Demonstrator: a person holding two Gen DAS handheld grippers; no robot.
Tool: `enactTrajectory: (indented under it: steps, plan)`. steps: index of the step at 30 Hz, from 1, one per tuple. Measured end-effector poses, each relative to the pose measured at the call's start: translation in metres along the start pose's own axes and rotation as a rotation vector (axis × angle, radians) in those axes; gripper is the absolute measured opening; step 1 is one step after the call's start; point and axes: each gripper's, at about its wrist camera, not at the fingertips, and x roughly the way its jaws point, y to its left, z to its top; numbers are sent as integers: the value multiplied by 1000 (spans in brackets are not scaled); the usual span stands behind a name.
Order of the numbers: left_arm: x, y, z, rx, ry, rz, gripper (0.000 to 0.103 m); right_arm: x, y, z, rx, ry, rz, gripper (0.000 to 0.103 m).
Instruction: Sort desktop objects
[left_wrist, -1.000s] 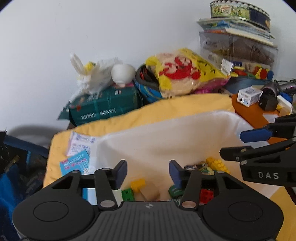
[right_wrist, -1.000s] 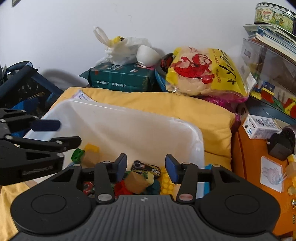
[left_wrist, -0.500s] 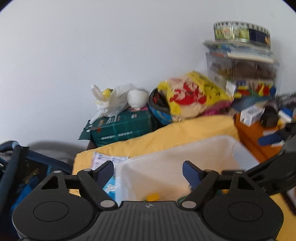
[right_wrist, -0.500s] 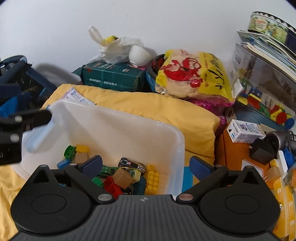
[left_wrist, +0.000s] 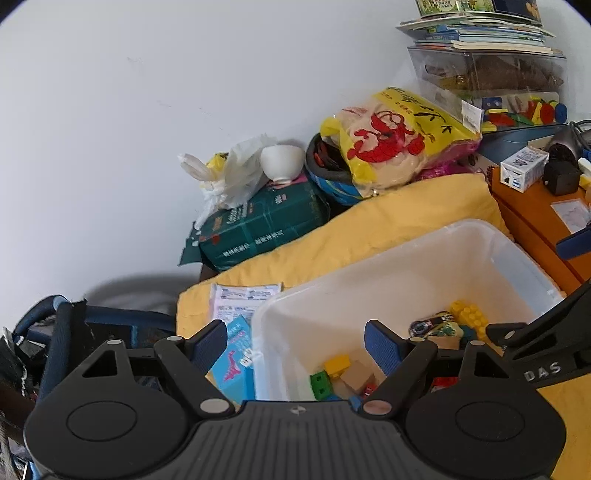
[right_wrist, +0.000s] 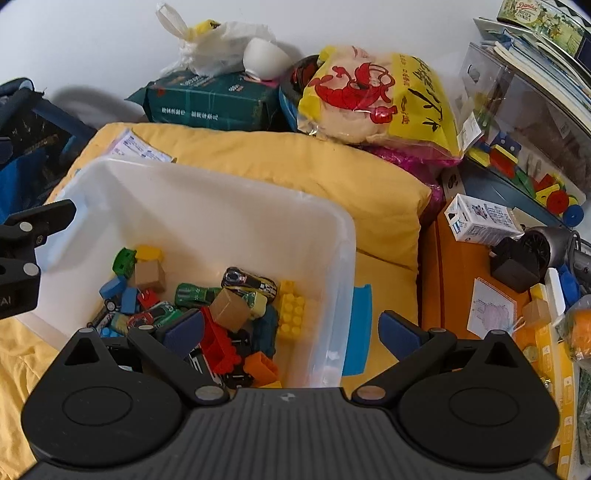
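Note:
A translucent white plastic bin sits on a yellow cushion. It holds several toy bricks and toy cars, among them a yellow brick, a tan cube and a black toy car. The bin also shows in the left wrist view. My left gripper is open and empty over the bin's left rim. My right gripper is open and empty over the bin's right rim. Each gripper shows at the edge of the other's view.
A green box, a white plastic bag and a yellow snack bag line the wall. An orange surface at right carries a small carton and a black adapter. A blue booklet lies left of the bin.
Both grippers opened wide from a narrow gap. Both views shifted: the left first tilted up, then back down toward the bin; the right now looks more steeply into it.

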Motion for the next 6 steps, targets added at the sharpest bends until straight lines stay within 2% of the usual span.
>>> enactTrajectory:
  steps: [6]
  plan:
    - [-3,-9,2,15,-6,-10,85,-3,-3,-1,10,-1,6,103]
